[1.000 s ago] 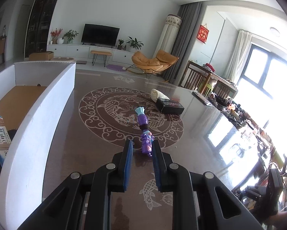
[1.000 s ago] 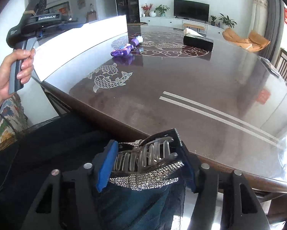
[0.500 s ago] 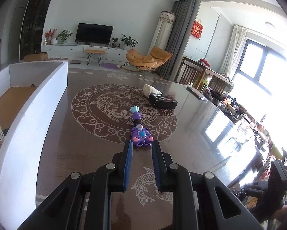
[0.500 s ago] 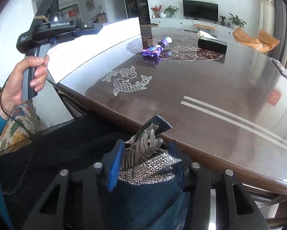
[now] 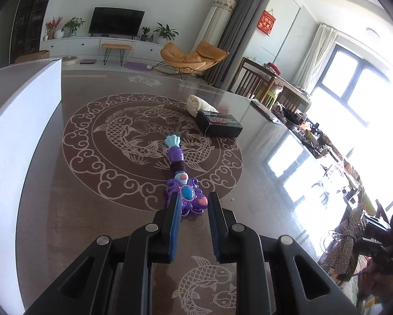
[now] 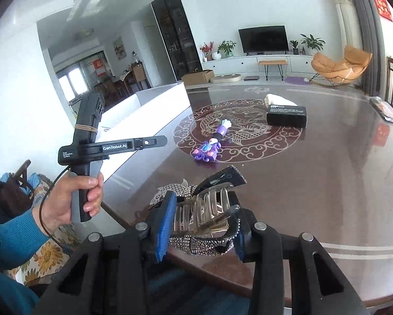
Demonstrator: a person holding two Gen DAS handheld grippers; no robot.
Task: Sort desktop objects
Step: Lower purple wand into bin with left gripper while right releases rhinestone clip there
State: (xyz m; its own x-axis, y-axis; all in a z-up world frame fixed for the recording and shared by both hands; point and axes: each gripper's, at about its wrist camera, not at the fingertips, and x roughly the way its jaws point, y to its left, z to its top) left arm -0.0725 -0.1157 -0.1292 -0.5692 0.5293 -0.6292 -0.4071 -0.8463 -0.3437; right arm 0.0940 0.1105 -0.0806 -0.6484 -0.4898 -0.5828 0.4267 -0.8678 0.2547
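Note:
A purple toy wand (image 5: 176,155) with a teal shell tip lies on the patterned centre of the dark table (image 5: 91,210). My left gripper (image 5: 195,197) hovers just short of the wand's wide end, shut and holding nothing. In the right wrist view the same wand (image 6: 209,149) lies ahead on the table. My right gripper (image 6: 203,199) is over the table's near edge. Its jaws are closing, and the pads press on a rhinestone hair claw clip (image 6: 204,210), held clear of the table. The clip (image 5: 346,239) also shows at the left wrist view's right edge.
A tall white box (image 5: 20,131) runs along the table's left side. A black box (image 5: 218,126) and a rolled white cloth (image 5: 196,103) lie beyond the wand. Small clutter (image 5: 309,136) crowds the far right rim. A hand (image 6: 73,199) grips the left gripper's handle.
My left gripper has moved forward, closer to the purple wand. My right gripper has risen from lap height to above the table edge with the hair clip, its jaws narrowing on it.

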